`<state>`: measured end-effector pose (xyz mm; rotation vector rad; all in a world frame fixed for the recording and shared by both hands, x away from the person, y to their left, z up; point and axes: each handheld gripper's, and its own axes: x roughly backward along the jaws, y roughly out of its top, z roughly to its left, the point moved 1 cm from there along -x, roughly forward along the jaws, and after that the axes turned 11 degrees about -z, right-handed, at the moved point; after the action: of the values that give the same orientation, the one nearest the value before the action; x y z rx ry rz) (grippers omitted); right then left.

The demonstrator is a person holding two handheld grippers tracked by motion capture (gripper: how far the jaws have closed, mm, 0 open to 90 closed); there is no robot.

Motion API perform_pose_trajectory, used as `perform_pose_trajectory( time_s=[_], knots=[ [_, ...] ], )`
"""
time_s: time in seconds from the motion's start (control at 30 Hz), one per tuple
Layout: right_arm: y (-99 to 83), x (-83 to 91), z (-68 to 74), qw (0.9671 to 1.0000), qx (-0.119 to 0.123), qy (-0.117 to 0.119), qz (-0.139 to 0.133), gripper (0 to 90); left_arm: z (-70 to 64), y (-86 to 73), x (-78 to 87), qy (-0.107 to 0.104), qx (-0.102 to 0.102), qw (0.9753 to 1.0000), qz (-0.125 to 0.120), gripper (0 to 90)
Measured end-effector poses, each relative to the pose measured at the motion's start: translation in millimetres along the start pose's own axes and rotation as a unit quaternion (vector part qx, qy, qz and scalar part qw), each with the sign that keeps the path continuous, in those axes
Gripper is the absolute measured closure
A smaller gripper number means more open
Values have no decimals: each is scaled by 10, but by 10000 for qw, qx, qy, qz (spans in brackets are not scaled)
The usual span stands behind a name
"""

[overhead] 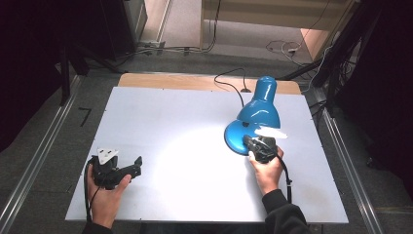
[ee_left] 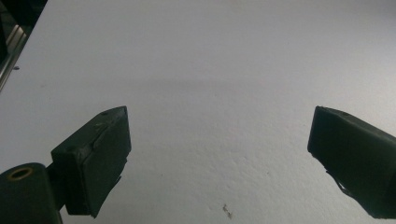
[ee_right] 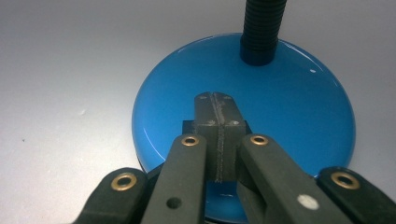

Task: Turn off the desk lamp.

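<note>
We see 1 white board [overhead: 185,146] on the table, and we place everything against the 1 blue lamp [overhead: 258,117] standing on its far right part.

Nearest us, 2 hands come in from the bottom edge, each with 1 gripper. The left hand [overhead: 104,195] holds the left gripper [overhead: 138,165] well to the left of the lamp and nearer to us, low over bare board. Its jaws are spread wide, with nothing between them; in the left gripper view the 2 pads [ee_left: 100,158] stand far apart over plain white surface.

The right hand [overhead: 267,170] holds the right gripper [overhead: 249,142] at the lamp's near side. In the right gripper view the right gripper [ee_right: 215,105] has its 2 jaws pressed flat together, over the top of the round base [ee_right: 289,116]. We cannot tell whether the tips touch the base, and nothing is gripped between them.

Beyond the tips, 1 black ribbed neck [ee_right: 261,28] rises from the far part of the base. In the high view the shade [overhead: 260,105] leans over the base, and a bright patch of light lies on the board beside it. Farthest off, 1 black cord [overhead: 229,83] runs from behind the lamp over the table's far edge.
</note>
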<state>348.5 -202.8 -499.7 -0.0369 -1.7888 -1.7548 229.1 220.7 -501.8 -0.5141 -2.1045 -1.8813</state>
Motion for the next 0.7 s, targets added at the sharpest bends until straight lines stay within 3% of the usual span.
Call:
perform_pose_trajectory(
  time_s=[0.7],
  knots=[
    [-5, -11, -17, 10000, -38, 57, -4, 882, -1, 2, 9, -23, 1, 10000, 0, 68]
  ],
)
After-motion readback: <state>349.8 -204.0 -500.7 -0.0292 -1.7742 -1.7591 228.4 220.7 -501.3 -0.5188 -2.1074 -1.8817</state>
